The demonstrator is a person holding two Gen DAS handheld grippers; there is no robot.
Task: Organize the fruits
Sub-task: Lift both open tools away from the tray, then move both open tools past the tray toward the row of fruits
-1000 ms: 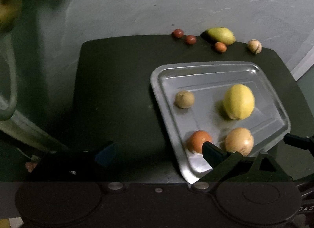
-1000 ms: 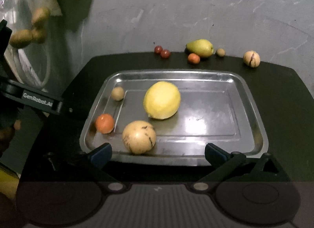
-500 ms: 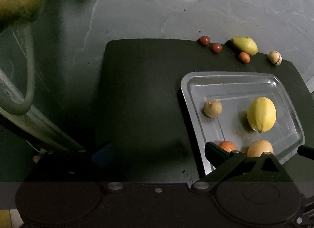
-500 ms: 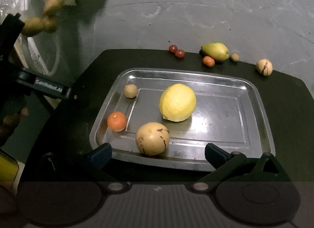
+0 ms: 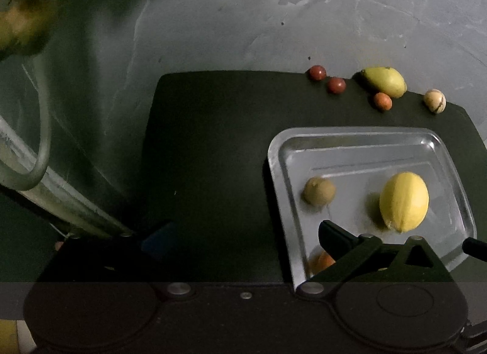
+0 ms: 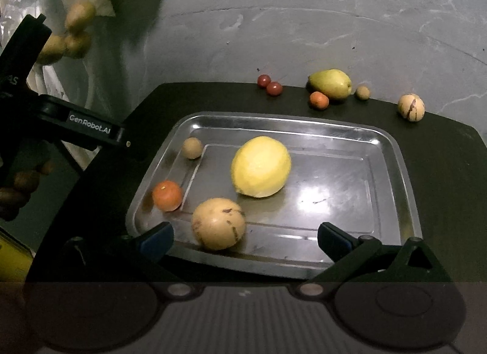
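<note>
A metal tray [image 6: 274,117] on a black mat [image 6: 441,156] holds a yellow lemon [image 6: 260,166], a tan streaked fruit [image 6: 217,223], a small orange [image 6: 166,195] and a little brown fruit [image 6: 192,147]. Along the mat's far edge lie two red fruits [image 6: 269,84], a green pear [image 6: 330,83], a small orange fruit [image 6: 319,100], a brown one [image 6: 362,92] and a streaked one [image 6: 411,107]. My right gripper [image 6: 245,239] is open and empty at the tray's near rim. My left gripper [image 5: 243,235] is open and empty over the mat [image 5: 213,140], left of the tray [image 5: 350,132].
A clear plastic bag [image 6: 73,28] with several brownish fruits hangs at the upper left. A pale curved tube [image 5: 39,140] runs along the left. Grey concrete floor [image 5: 274,19] surrounds the mat. The left gripper's body [image 6: 91,131] reaches in beside the tray's left edge.
In the left wrist view the tray has slid right and down, so my left gripper has drawn left and away from it; the orange is now mostly hidden behind its finger. The right view has barely shifted.
</note>
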